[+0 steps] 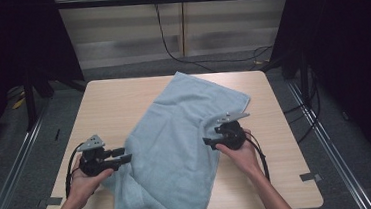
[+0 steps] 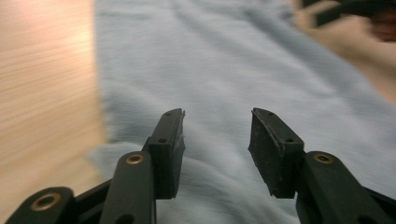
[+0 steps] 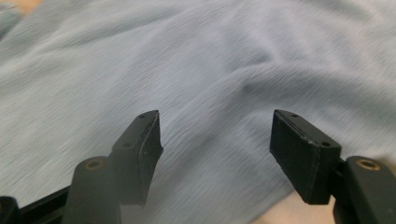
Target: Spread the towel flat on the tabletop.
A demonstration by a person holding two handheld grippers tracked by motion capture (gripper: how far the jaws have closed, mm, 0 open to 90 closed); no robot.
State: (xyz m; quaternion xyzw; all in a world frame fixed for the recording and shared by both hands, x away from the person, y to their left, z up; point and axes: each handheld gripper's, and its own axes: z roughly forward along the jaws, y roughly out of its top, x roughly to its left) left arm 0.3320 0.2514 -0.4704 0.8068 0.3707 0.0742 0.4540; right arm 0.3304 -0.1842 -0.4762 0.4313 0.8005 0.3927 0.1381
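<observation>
Pale blue towel [image 1: 177,150] lies rumpled diagonally across table [image 1: 113,105], near end spilling over front edge. Left gripper [image 1: 125,155] and right gripper [image 1: 207,142] flank it, jaws apart, empty. Nothing folded; whole job remains.

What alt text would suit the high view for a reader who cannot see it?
A rumpled light blue towel lies diagonally across a wooden table, its near end hanging over the edge. The left gripper and right gripper, both open, flank it.
</observation>
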